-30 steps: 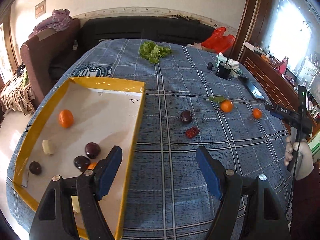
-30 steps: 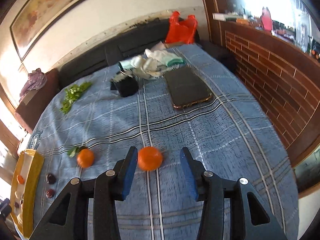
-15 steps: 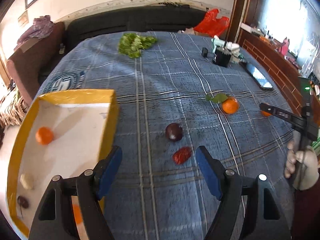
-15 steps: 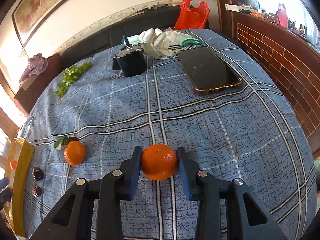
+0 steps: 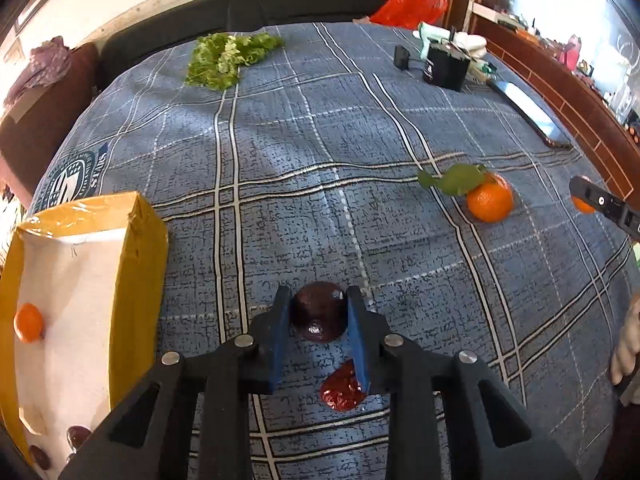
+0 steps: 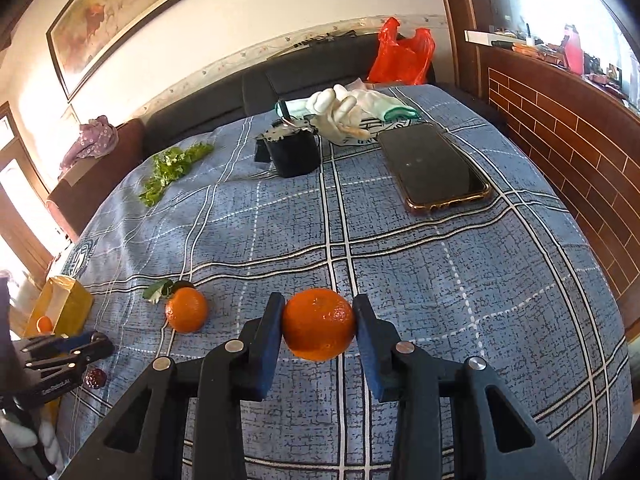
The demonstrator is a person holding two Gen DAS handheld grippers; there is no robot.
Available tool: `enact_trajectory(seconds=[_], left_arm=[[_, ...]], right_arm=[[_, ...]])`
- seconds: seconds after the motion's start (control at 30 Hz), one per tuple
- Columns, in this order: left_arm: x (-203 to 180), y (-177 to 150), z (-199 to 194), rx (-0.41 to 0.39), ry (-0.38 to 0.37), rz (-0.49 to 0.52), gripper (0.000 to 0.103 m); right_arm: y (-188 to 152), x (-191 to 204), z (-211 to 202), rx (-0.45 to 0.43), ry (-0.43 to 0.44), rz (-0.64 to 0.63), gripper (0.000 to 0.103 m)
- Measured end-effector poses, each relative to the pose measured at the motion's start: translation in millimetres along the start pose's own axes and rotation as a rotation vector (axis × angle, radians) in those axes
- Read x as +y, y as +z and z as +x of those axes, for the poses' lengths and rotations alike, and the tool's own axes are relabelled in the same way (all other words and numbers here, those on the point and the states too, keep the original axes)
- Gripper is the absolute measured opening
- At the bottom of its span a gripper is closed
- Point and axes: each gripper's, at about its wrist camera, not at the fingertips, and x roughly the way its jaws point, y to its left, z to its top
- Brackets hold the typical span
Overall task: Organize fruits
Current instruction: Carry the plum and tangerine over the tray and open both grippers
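My left gripper [image 5: 318, 300] is shut on a dark purple plum [image 5: 318, 316] on the blue checked cloth. A red date [image 5: 342, 388] lies just under its right finger. My right gripper [image 6: 318, 308] is shut on an orange [image 6: 319, 324]. A second orange with a green leaf [image 5: 490, 202] lies on the cloth; it also shows in the right wrist view [image 6: 187, 310]. The yellow-rimmed box [image 5: 140, 264] at the left holds an orange [image 5: 28, 323] and dark plums [image 5: 78, 434].
Green lettuce [image 5: 228, 54] lies at the far side. A black box [image 6: 294, 152], white gloves [image 6: 348, 112] and a phone [image 6: 434, 168] lie at the far right. A red bag [image 6: 400, 56] sits by the sofa. A brick ledge [image 6: 560, 128] runs along the right.
My left gripper moved right from over the box to the plum and shut on it. My right gripper closed on the orange.
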Motion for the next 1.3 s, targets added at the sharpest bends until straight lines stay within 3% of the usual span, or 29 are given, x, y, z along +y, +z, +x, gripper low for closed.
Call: enact_trajectory(seconds=[0.2,0.4,0.5,0.63,0.83,1.03,1.3], left_arm=[[12,-5,-36,-0.075,-0.004,-0.066,0.026],[39,-27,-104,-0.183,-0.029,-0.162,0.026],[57,-43,-134,-0.228,0.013,-0.198,0.026],[92,-71,-166,-0.275,0.077,-0.262,0.026],[143,-115,-182,-0.297,0.168,-0.37,0.027],[176,-143,-169,-0.246,0.182,-0.481,0.027],[183,-149,-151,-0.217,0.246,-0.477,0.027]], right_arm=[[1,2,-7,-0.031,0.016,-0.002,0.038],[1,14,-16,-0.07,0.033,-0.036,0.038],[1,25,-16,-0.061,0.009,-0.056,0.038],[-4,49,-35,-0.06,0.05,-0.072,0.038],[-10,108,-63,-0.03,0.227,-0.118,0.038],[-33,190,-59,0.086,0.431,-0.179,0.039],[-81,282,-44,0.186,0.542,-0.307,0.039]])
